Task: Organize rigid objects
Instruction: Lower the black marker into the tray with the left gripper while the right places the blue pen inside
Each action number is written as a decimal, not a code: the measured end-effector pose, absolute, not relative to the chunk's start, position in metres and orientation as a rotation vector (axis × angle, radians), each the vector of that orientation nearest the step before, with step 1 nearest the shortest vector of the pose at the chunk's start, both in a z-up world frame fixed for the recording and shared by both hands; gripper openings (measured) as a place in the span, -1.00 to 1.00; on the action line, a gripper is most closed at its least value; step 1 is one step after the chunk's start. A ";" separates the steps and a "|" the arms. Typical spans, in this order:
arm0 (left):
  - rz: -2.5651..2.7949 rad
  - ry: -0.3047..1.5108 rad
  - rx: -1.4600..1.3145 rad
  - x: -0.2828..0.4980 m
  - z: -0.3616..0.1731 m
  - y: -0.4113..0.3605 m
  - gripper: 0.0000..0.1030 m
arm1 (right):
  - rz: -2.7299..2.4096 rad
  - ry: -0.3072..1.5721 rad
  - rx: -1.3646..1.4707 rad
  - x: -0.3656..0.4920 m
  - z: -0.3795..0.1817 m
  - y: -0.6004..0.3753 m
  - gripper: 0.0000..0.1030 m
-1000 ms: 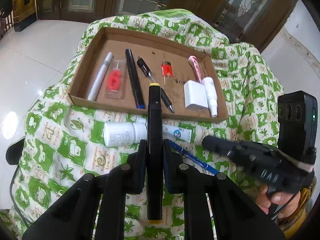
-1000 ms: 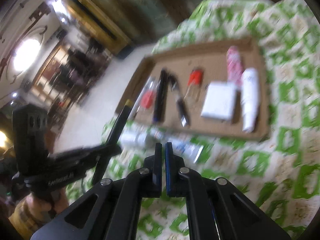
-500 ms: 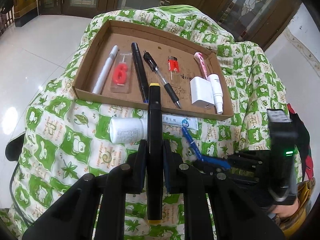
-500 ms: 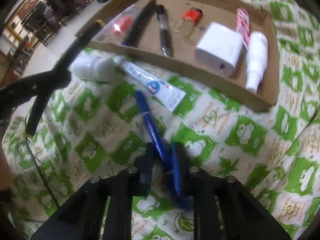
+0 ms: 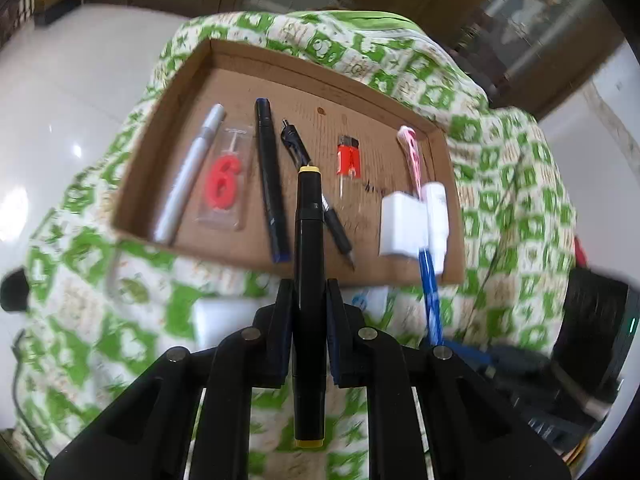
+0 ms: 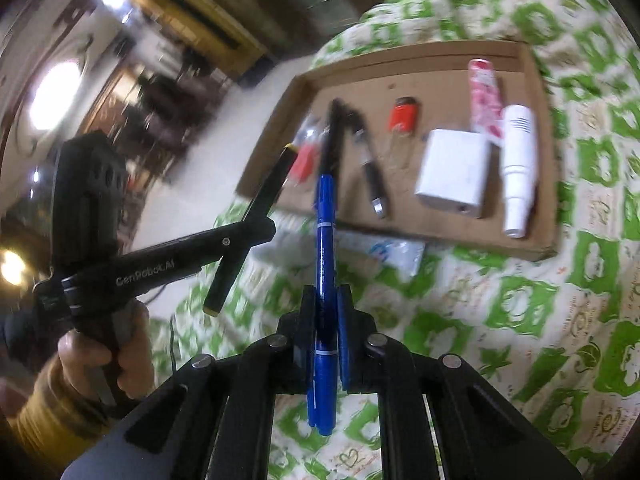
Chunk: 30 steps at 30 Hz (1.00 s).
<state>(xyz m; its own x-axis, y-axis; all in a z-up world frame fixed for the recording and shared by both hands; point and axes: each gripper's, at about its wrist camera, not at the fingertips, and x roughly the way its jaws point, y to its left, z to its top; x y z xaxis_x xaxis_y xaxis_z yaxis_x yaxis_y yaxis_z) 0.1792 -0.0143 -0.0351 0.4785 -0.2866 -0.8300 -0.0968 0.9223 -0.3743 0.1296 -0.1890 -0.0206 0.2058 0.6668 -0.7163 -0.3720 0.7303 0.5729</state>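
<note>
Only the right wrist view shows the person's hand (image 6: 100,360) holding the left gripper (image 5: 308,292). Its fingers are clamped on a black marker (image 5: 308,280). The right gripper (image 6: 325,300) has its fingers clamped on a blue pen (image 6: 325,240). Both are held up near the cardboard tray (image 5: 160,152).

A cardboard tray (image 5: 160,168) is lying on a patterned cloth (image 5: 100,320). Inside it, left to right in the left wrist view, are lying a marker (image 5: 188,176), a packaged number-six candle (image 5: 222,184), a long pen (image 5: 272,184), a shorter pen (image 5: 338,232), a lighter (image 5: 349,158), a charger block (image 5: 402,226) and — touching its right side — a small bottle (image 5: 437,220). Before the tray's near wall, a tube (image 6: 384,250) is resting on the cloth.
</note>
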 end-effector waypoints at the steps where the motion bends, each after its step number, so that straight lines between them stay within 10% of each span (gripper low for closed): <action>1: -0.115 1.084 -0.415 0.184 -0.037 -0.015 -0.76 | 0.732 1.154 0.310 0.132 -0.021 -0.191 -0.83; 30: 0.035 1.103 -0.270 0.287 -0.059 -0.014 -0.76 | 0.560 1.068 0.480 0.232 -0.009 -0.208 -0.83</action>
<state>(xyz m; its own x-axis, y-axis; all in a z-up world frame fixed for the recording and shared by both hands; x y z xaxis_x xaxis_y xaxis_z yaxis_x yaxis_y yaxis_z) 0.2871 -0.0143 -0.0585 0.4535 -0.1060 -0.8849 -0.1612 0.9668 -0.1984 0.2317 -0.2080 -0.0090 0.3694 0.6380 -0.6756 -0.1932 0.7639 0.6157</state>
